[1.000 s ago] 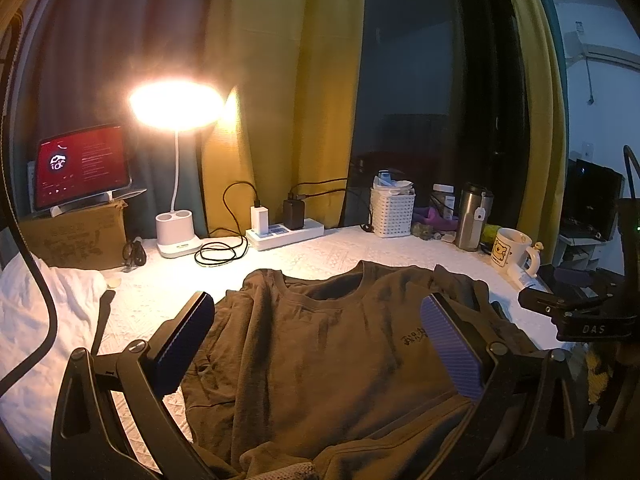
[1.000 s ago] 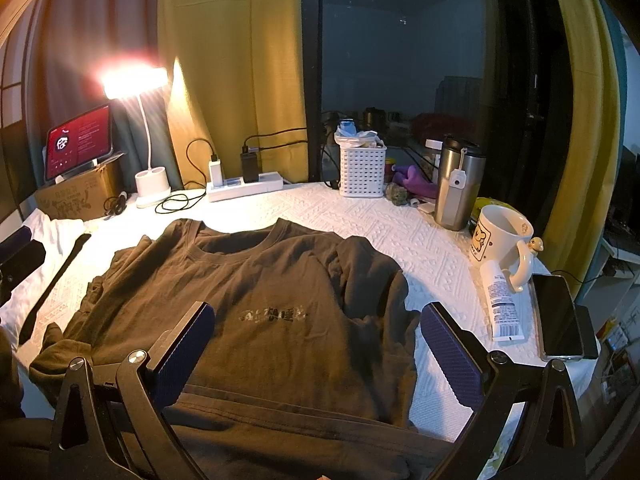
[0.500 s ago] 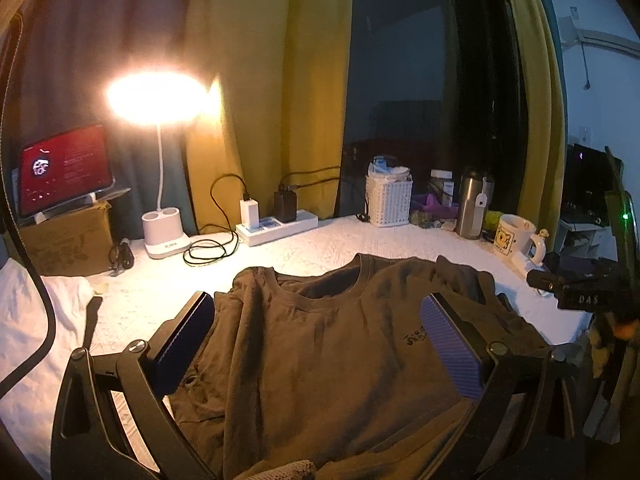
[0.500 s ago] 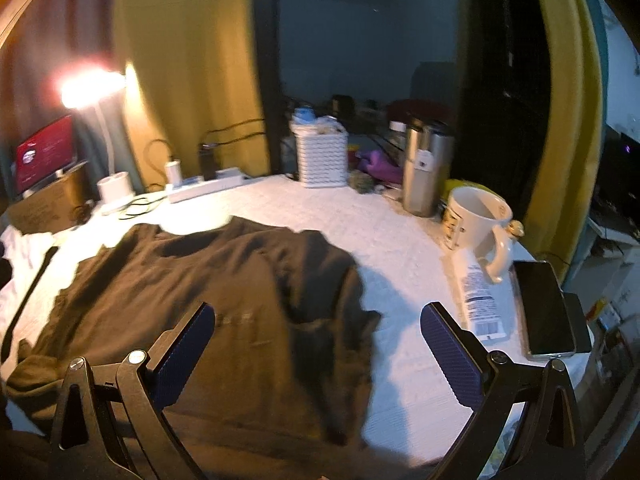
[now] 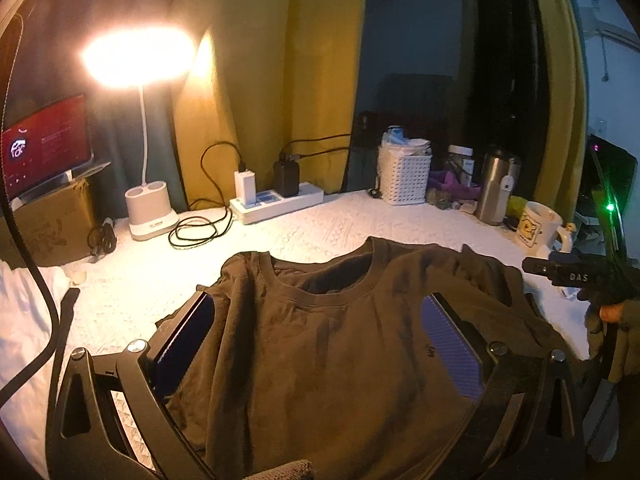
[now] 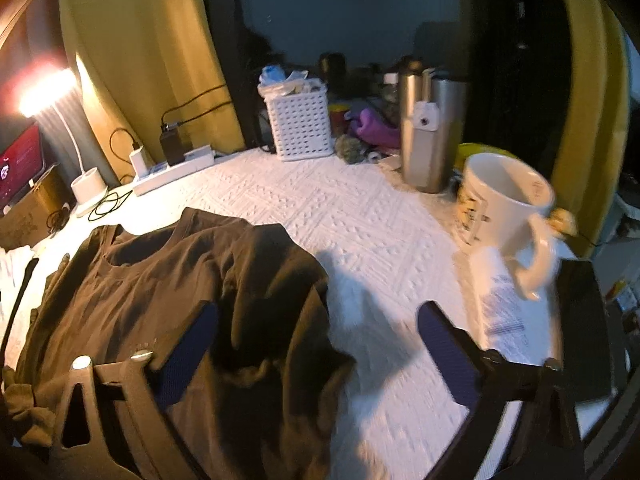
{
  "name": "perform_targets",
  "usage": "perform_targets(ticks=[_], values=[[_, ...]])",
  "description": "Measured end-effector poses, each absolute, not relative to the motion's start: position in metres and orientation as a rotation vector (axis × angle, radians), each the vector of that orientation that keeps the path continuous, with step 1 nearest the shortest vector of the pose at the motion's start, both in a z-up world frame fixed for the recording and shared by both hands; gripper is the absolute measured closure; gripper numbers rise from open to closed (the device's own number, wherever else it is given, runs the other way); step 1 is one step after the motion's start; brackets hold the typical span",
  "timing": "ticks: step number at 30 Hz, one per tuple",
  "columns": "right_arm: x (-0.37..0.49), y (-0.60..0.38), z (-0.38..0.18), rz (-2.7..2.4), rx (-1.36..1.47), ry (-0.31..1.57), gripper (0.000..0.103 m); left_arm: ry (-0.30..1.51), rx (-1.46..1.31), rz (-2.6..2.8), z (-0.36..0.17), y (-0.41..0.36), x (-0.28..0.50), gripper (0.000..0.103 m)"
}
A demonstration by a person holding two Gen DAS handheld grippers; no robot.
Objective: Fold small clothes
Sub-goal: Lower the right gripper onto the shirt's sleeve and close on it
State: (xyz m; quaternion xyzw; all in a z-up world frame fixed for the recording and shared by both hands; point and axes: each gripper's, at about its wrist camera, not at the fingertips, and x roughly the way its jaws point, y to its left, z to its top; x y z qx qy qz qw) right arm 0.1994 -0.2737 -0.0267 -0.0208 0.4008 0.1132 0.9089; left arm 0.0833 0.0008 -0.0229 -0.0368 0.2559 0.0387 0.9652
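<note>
Since a second ago both views have shifted: the right gripper (image 6: 318, 344) has swung toward the shirt's (image 6: 168, 300) right-hand edge and tilted down, so the mug (image 6: 504, 204) and tumbler (image 6: 432, 136) now loom larger; the left gripper (image 5: 316, 344) has crept in over the chest, collar nearer.

Dark brown shirt lies face up on the white quilted surface (image 6: 344, 216), collar toward the lamp (image 5: 138, 56) and power strip (image 5: 276, 202), long axis running from collar back toward the person. Its right side is already bunched inward, sleeve edge rumpled.

Right jaws: wide but closing. Rumpled sleeve edge sits between them, nearer the left finger; pads not pressing on it that I can see, though motion blur makes contact hard to judge. Bare surface under the right finger.

Left jaws: wide apart, hanging over the chest, gripping nothing. Shirt body spans the gap beneath.

Key relation: the right edge fold is directly under the right jaws, so the right hand is nearer for that pinch. Fold direction would be across the long axis, toward the left gripper. Mug and white tube (image 6: 500, 300) sit just beside the right finger, a snag risk.
</note>
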Motion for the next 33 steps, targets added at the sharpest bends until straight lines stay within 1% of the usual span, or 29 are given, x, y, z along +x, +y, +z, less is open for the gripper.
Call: perform_targets(ticks=[5,7,8,11,12,13,14,16,18,21,23,29,33], values=[[0.241,-0.261,-0.042,0.319,-0.051,0.878,0.016,0.544,-0.092,0.108,-0.027,0.010,0.098,0.001],[0.256,-0.259,-0.052,0.340,-0.039,0.919,0.021,0.551,-0.096,0.117,-0.027,0.013,0.102,0.001],[0.261,-0.259,-0.056,0.345,-0.035,0.937,0.026,0.557,-0.097,0.121,-0.028,0.013,0.104,0.001],[0.269,-0.259,-0.068,0.367,-0.026,0.991,0.029,0.572,-0.103,0.130,-0.030,0.016,0.109,0.001],[0.270,-0.259,-0.071,0.379,-0.025,1.002,0.037,0.578,-0.104,0.133,-0.031,0.017,0.111,0.001],[0.270,-0.258,-0.074,0.388,-0.024,1.011,0.042,0.582,-0.106,0.134,-0.032,0.018,0.112,0.001],[0.269,-0.259,-0.075,0.390,-0.027,1.006,0.051,0.586,-0.108,0.134,-0.033,0.018,0.114,0.001],[0.268,-0.261,-0.074,0.398,-0.024,1.002,0.059,0.591,-0.108,0.130,-0.033,0.017,0.116,0.001],[0.264,-0.264,-0.073,0.394,-0.027,0.987,0.080,0.593,-0.102,0.122,-0.033,0.015,0.118,0.001],[0.259,-0.270,-0.069,0.379,-0.026,0.961,0.087,0.592,-0.093,0.111,-0.032,0.013,0.120,0.001],[0.256,-0.277,-0.064,0.352,-0.018,0.940,0.090,0.592,-0.090,0.107,-0.031,0.011,0.121,0.001],[0.242,-0.312,-0.048,0.212,0.037,0.893,0.091,0.590,-0.094,0.103,-0.029,0.011,0.120,0.001],[0.227,-0.317,-0.032,0.173,0.030,0.856,0.091,0.581,-0.105,0.099,-0.028,0.014,0.116,0.001]])
